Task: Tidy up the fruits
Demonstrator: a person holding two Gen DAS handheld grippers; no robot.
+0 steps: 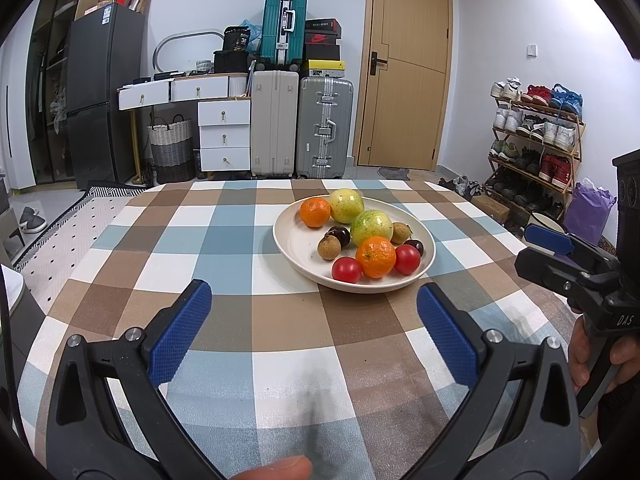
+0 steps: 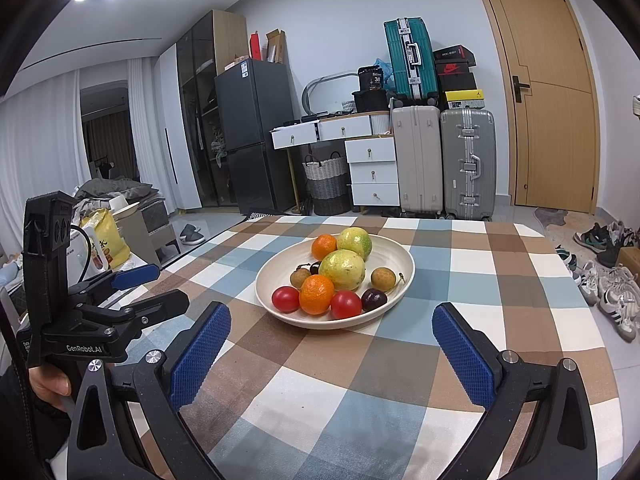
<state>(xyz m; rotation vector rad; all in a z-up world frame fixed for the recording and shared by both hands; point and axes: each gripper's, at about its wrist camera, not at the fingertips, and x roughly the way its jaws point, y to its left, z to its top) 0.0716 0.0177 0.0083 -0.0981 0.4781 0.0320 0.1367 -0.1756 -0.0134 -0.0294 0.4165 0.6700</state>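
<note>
**Desk:** What sits on the bench?

**Photographer:** A cream plate point(image 1: 420, 276) on a checked cloth point(image 1: 224, 240), right of centre in the left wrist view and at centre in the right wrist view. It holds two oranges, the nearer orange point(image 1: 375, 257) at the front and the farther one point(image 1: 315, 211) at the back left. Two yellow-green fruits point(image 1: 371, 226) lie touching at the back. Two red tomatoes point(image 1: 346, 269) flank the front orange, with small brown longans point(image 1: 329, 247) and dark plums point(image 1: 339, 235) between them.

**Desk:** And the grippers?

**Photographer:** The left gripper point(image 1: 314, 312) fills the lower part of its own frame, its blue pads point(image 1: 180, 336) spread wide with nothing between them, held short of the plate over bare cloth. The right gripper point(image 2: 331, 336) is likewise spread wide and empty, with the plate's near rim just beyond its tips. Each one shows at the edge of the other's frame.

**Desk:** Background?

**Photographer:** Suitcases point(image 1: 324, 128) stacked against the far wall, a wooden door point(image 1: 408, 64) at upper right, a shoe rack point(image 1: 536, 140) at far right, a dark fridge point(image 1: 100, 92) at left.
</note>
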